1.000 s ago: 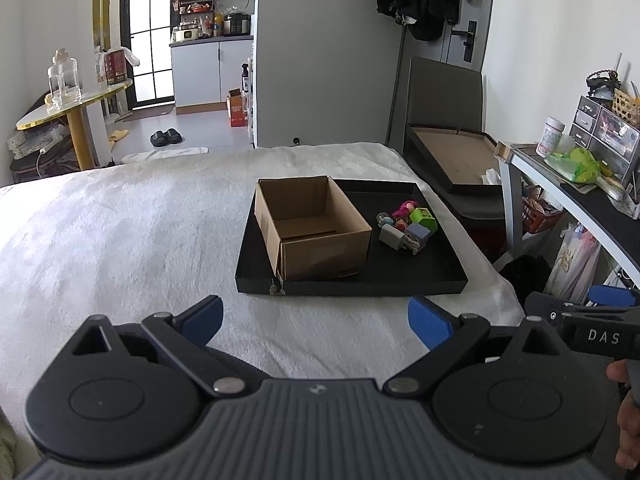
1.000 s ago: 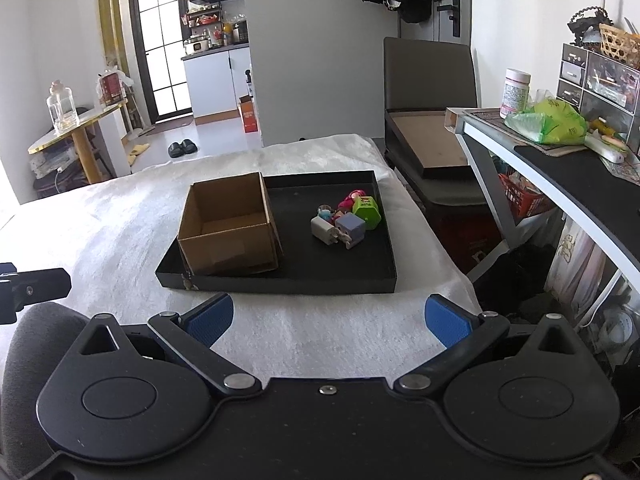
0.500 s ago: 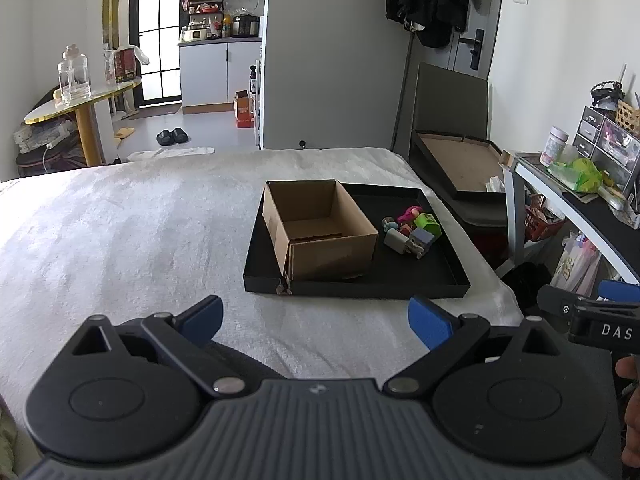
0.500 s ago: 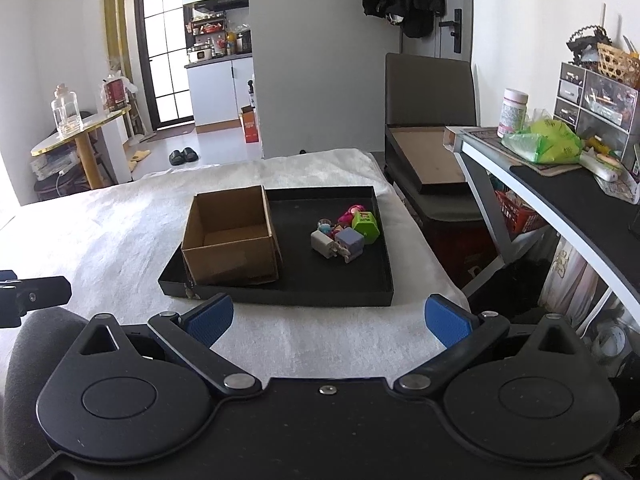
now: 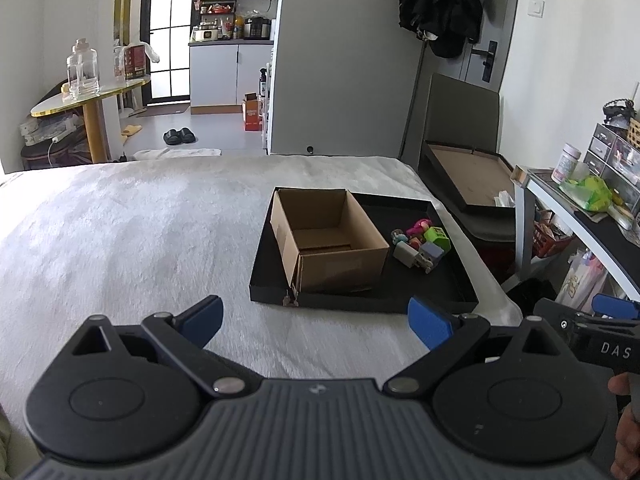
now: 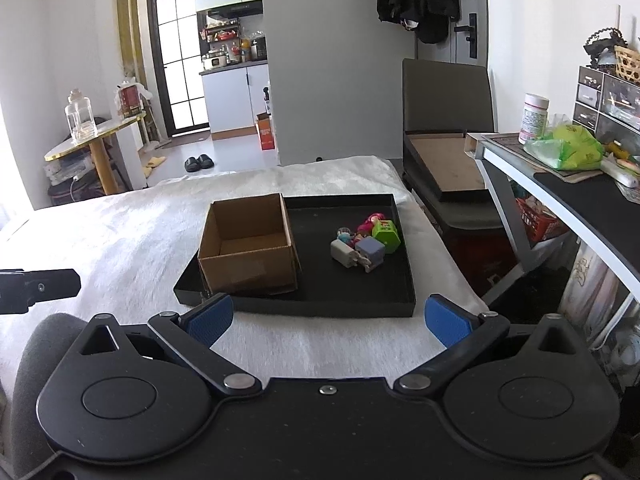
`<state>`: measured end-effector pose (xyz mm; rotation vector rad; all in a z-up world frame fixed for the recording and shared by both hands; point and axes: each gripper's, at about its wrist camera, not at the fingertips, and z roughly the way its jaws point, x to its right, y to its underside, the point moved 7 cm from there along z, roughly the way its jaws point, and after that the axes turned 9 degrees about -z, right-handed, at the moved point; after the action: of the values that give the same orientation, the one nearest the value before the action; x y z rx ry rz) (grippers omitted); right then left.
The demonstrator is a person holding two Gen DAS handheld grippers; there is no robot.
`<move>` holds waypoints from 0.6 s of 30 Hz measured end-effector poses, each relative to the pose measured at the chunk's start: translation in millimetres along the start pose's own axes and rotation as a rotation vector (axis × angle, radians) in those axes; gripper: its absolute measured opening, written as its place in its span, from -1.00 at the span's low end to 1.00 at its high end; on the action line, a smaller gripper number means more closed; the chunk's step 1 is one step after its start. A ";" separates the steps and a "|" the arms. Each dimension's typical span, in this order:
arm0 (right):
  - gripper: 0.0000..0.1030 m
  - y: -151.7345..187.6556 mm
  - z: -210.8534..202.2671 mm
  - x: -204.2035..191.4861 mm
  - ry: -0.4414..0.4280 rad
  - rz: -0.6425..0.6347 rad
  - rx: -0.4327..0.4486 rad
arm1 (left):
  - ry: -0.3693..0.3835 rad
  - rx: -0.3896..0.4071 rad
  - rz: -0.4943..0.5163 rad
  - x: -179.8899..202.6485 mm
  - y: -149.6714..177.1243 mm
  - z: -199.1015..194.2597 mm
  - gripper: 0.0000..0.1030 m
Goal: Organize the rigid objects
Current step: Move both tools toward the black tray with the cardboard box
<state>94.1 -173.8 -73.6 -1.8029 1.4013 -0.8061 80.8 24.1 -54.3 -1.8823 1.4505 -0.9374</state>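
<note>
A black tray (image 5: 360, 300) (image 6: 332, 306) lies on a white blanket. In its left half stands an open, empty cardboard box (image 5: 328, 236) (image 6: 248, 246). In its right half lies a small heap of toys (image 5: 420, 244) (image 6: 366, 244): a green cube (image 6: 386, 234), a grey-blue cube (image 6: 370, 250), a white plug-like piece (image 6: 343, 253) and pink pieces. My left gripper (image 5: 316, 324) is open and empty, in front of the tray. My right gripper (image 6: 328, 320) is open and empty, at the tray's near edge.
The blanket-covered bed (image 5: 120, 232) stretches left. To the right stand a dark chair holding a flat box (image 6: 444, 160) and a desk (image 6: 560, 184) with a green bag, a jar and drawers. A round table with a glass jar (image 5: 84, 92) stands far left.
Both views have tilted up and drawn back a little, so the tray and box sit lower in frame. Both grippers stay open and empty; nothing on the tray moved.
</note>
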 end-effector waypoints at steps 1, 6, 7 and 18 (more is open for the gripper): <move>1.00 -1.2 2.4 0.6 -0.003 0.003 0.003 | 0.002 -0.013 -0.009 -1.0 0.5 3.0 0.91; 1.00 -5.8 11.1 3.0 0.005 -0.002 0.015 | 0.001 -0.008 -0.014 -3.4 -4.0 13.8 0.91; 1.00 -6.0 13.2 3.7 0.003 0.001 0.016 | -0.001 -0.010 -0.015 -4.1 -4.3 17.2 0.91; 1.00 -3.7 45.0 15.2 0.042 0.017 -0.032 | -0.030 -0.032 -0.035 -8.6 -12.7 53.3 0.89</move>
<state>136.1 -181.1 -94.8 -1.8051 1.4630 -0.8212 129.7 36.9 -77.0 -1.9423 1.4274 -0.9030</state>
